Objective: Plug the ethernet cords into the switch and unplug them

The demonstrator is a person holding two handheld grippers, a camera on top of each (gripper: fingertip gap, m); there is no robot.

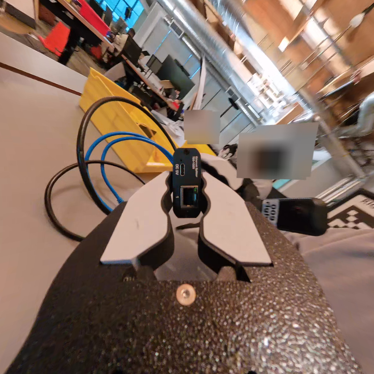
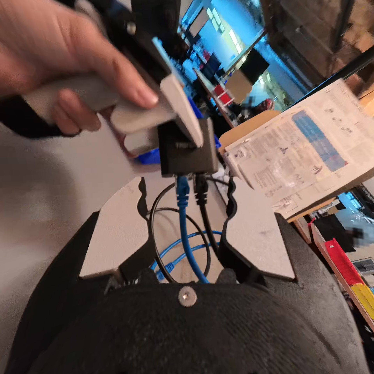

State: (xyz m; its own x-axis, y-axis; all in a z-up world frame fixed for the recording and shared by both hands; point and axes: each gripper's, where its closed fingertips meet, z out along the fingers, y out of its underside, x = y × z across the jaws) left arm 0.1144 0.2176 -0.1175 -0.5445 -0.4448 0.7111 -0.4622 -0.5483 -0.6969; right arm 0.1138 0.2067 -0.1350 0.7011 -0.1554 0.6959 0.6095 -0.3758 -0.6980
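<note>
With the left tool (image 1: 186,194) clamping the switch (image 1: 187,182) above the worktop, the wide-spread right tool (image 2: 187,200) should pinch the blue cord (image 2: 183,194) plug at 12 o'clock, pulling straight out.

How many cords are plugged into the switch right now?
2: a blue cord and a black cord, side by side in the switch's lower end. The single port facing the left wrist camera is empty.
</note>
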